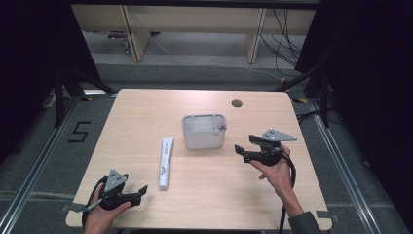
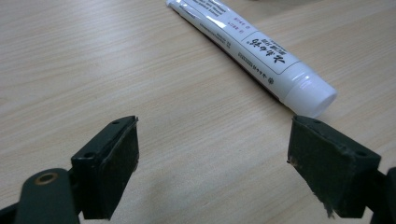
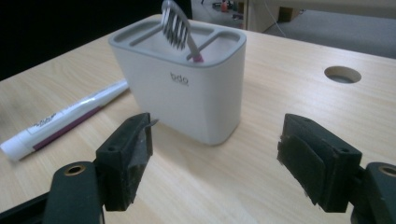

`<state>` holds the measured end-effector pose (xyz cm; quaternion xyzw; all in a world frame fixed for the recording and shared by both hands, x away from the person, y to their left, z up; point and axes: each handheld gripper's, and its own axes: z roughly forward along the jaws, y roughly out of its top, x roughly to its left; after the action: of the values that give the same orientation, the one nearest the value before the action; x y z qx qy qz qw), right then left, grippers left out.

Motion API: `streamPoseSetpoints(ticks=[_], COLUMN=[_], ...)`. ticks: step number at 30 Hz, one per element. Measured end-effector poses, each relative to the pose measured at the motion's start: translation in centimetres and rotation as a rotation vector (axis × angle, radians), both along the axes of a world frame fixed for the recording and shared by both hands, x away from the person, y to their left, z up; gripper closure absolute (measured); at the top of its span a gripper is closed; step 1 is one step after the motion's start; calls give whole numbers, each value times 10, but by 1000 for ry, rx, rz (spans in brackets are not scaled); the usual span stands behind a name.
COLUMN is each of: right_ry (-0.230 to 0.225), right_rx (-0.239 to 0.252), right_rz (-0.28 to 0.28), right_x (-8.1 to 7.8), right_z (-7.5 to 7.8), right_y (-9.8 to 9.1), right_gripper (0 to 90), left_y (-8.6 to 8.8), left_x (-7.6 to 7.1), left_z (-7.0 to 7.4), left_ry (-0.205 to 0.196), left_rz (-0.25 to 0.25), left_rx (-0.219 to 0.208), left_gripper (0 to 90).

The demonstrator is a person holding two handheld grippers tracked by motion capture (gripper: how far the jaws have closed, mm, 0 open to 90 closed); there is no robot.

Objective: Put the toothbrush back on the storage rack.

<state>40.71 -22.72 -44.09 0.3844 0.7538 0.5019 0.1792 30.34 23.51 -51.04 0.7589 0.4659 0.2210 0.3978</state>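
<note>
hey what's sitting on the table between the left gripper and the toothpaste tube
Nothing: in the left gripper view, bare wood runs from the open left gripper to the capped end of the toothpaste tube. The high view shows the same gap.

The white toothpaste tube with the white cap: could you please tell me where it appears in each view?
High view: the white toothpaste tube with the white cap lies left of the grey holder.
Left gripper view: top, cap toward the right tong.
Right gripper view: far left.
Shared landmark: the holder in the high and right gripper views.
</note>
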Motion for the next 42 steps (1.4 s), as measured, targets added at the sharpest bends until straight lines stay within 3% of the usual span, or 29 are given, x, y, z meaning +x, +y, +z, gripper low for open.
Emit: streamPoseSetpoints(ticks=[6,11,13,14,17,18,19,20,24,25,26,29,30,31,32,34,36,42], right_ry=[-1,13,-7,17,8,24,-2,14,24,23,34,28,47,14,42,40,26,52], right_rx=[-39,-20,-39,-23,-40,-21,-54,-31,-30,-51,-27,-47,-37,-53,-25,-64,-68,-63], right_rz=[9,6,11,8,23,15,12,17,18,25,15,27,19,22,23,30,37,38], right_x=[-7,-13,-14,-17,-19,-21,-21,-23,-27,-27,-30,-31,-33,-32,-34,-37,-38,-44], right_z=[-4,-6,-6,-6,-6,-7,-7,-8,-11,-11,-12,-12,-12,-13,-14,-13,-14,-15], right_y=[-5,-5,-7,-6,-8,-7,-9,-8,-8,-9,-8,-11,-10,-10,-8,-9,-9,-8], right_gripper=[264,264,264,264,260,256,256,256,250,245,241,234,229,224,218,209,208,202], left_y=[0,0,0,0,0,0,0,0,0,0,0,0,0,0,0,0,0,0], left_x=[0,0,0,0,0,0,0,0,0,0,0,0,0,0,0,0,0,0], left_z=[0,0,0,0,0,0,0,0,0,0,0,0,0,0,0,0,0,-1], left_ry=[-1,-2,-3,-4,-2,-3,-3,-3,-4,-4,-4,-4,-3,-3,-3,-3,-3,-6], left_rz=[3,3,4,5,2,2,2,2,2,2,2,2,2,3,2,2,3,6], left_rx=[-6,-5,-5,-9,-1,-3,-2,-2,-2,-2,-2,-2,-2,-2,-2,-1,-1,-8], left_gripper=[161,161,161,161,161,161,161,161,161,161,161,161,161,161,161,161,161,161])
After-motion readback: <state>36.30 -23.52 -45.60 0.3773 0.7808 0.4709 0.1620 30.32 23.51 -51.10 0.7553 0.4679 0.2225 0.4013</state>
